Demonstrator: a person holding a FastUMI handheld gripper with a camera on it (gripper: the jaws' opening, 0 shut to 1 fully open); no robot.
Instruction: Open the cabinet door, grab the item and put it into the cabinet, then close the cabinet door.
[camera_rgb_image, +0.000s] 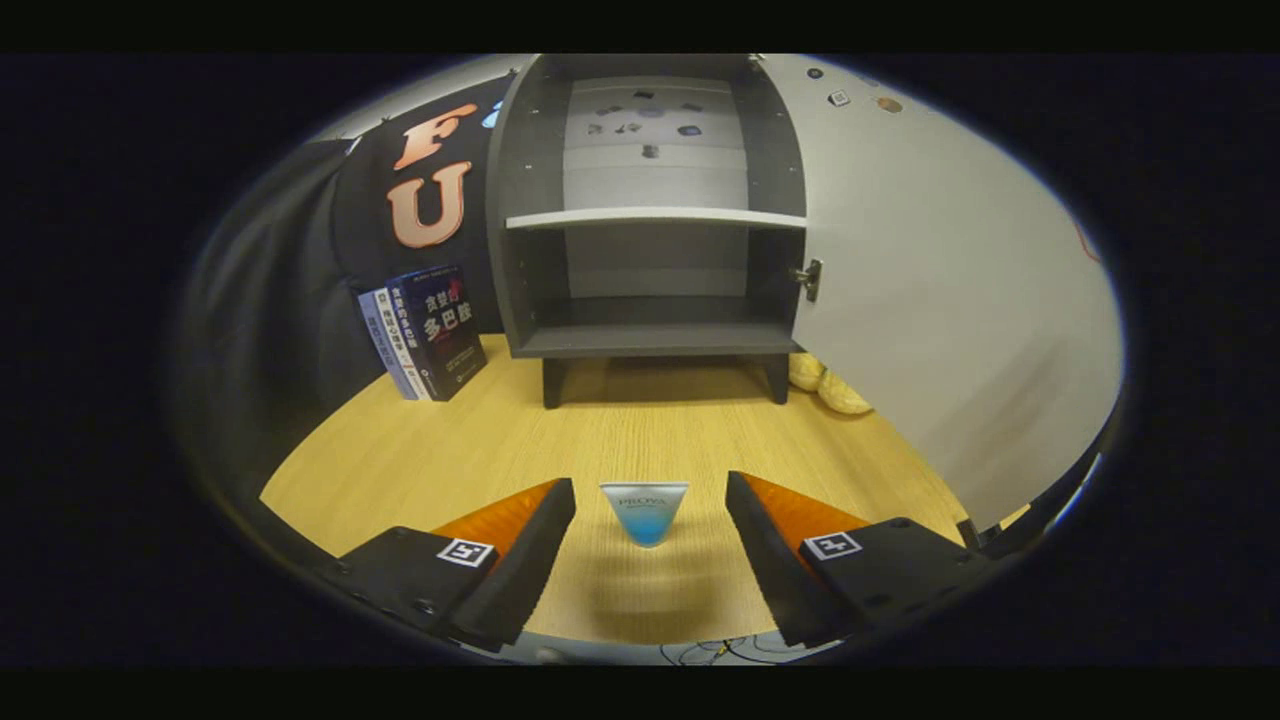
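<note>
The cabinet door (960, 300) already stands swung wide to the right, so the step in hand looks like the grab: the tongs (650, 520) are spread wide and hold nothing, with the small blue-and-white tube (644, 512) upright on the desk (420, 450) between the 2 fingers, touching neither. Next, I judge, they should close squarely on the tube, then lift it to a shelf of the cabinet (650, 215) at the far side. A yellow object (830, 385) is half hidden behind the door, and the small things seen at the cabinet's back are too blurred to tell.
</note>
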